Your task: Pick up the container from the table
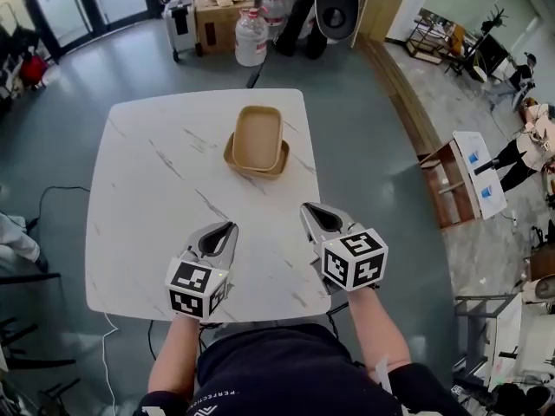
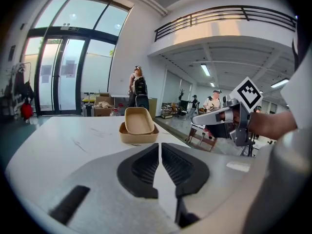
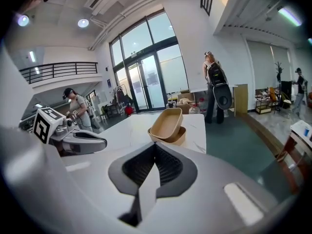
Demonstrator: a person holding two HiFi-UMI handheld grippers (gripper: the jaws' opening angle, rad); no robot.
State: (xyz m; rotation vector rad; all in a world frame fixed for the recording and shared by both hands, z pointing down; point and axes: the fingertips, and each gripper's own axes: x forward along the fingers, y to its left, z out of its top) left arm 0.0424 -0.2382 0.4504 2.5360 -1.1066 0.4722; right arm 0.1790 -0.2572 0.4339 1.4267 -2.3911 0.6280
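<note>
I counted two tan rectangular paper containers (image 1: pixel 257 135), one white marble bench (image 1: pixel 147 189), and two claws: my left claw (image 1: pixel 232 226) and my right claw (image 1: pixel 305 206).

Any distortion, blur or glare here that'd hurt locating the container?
Head view: mild bending at the edges, even light, container sharp with a faint shadow on the table. Left gripper view: heavy fisheye, black corners, bright glass doors behind, container clear. Right gripper view: same fisheye, scene tilted, container clear.

Bright daylight through glass doors (image 2: pixel 63 77); fisheye edges dark, seemingly soft.
</note>
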